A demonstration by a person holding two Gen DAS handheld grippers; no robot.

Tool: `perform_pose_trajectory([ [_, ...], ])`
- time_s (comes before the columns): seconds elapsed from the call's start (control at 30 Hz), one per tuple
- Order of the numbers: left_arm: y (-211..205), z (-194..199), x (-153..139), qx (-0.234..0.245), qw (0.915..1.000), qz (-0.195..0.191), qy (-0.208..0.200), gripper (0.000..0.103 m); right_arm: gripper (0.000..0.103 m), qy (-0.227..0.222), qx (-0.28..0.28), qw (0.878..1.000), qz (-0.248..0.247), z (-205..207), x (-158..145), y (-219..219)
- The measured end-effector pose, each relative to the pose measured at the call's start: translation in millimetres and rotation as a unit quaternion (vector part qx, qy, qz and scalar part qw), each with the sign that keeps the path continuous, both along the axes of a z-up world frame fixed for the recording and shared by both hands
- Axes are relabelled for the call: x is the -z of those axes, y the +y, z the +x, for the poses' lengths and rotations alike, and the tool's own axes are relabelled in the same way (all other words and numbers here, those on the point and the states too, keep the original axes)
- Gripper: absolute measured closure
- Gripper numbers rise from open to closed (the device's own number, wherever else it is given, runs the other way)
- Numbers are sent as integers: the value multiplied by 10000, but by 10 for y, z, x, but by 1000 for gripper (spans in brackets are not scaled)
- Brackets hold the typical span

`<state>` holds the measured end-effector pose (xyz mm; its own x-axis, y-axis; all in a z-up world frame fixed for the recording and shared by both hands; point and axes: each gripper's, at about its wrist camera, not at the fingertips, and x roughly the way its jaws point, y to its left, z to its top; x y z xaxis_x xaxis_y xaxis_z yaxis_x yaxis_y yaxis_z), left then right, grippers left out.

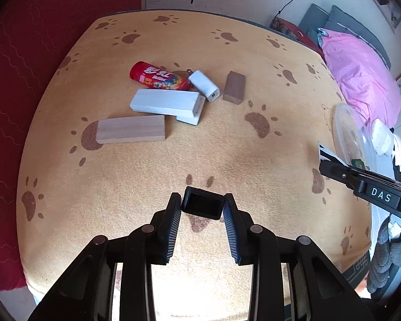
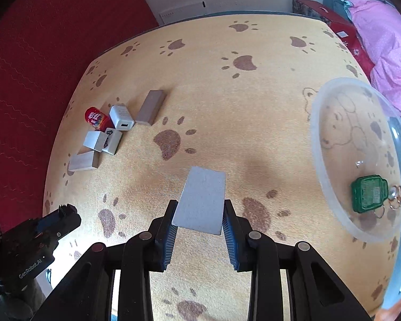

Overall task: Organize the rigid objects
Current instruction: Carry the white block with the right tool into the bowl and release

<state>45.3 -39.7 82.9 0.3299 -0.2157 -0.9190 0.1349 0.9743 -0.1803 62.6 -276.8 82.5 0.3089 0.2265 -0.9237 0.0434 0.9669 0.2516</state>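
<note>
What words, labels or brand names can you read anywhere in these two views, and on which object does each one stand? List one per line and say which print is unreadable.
"DAS": on the right tool, seen in the left wrist view.
"GenRobot.AI": on the left tool, seen in the right wrist view.
"Skittles", partly legible, beside Chinese characters too blurred to read: red can.
Black logo on the white box: unreadable.
Green tag print: too small.

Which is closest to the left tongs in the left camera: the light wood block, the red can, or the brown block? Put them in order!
From the left tongs, which are shut on a small black box:
1. Light wood block, ahead on the left, nearest.
2. Brown block, ahead, slightly right.
3. Red can, behind the white blocks, about as far as the brown block; too close to call.
</note>
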Motion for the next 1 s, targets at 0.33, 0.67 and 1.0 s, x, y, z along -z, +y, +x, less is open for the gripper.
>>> perform_pose_trajectory([
  [0.33, -491, 20, -52, 385, 9992, 21, -56, 70, 69, -139, 559, 9983, 45, -162, -119, -637],
  [0.67, -868, -1, -105, 591, 9982, 63, -118, 70, 69, -187, 1293, 9914, 12, -279, -103, -1327],
  [1.0, -1234, -38, -85, 807, 9967, 90, -91, 70, 68, -255, 1754, 9841, -100, -306, -50, -1838],
])
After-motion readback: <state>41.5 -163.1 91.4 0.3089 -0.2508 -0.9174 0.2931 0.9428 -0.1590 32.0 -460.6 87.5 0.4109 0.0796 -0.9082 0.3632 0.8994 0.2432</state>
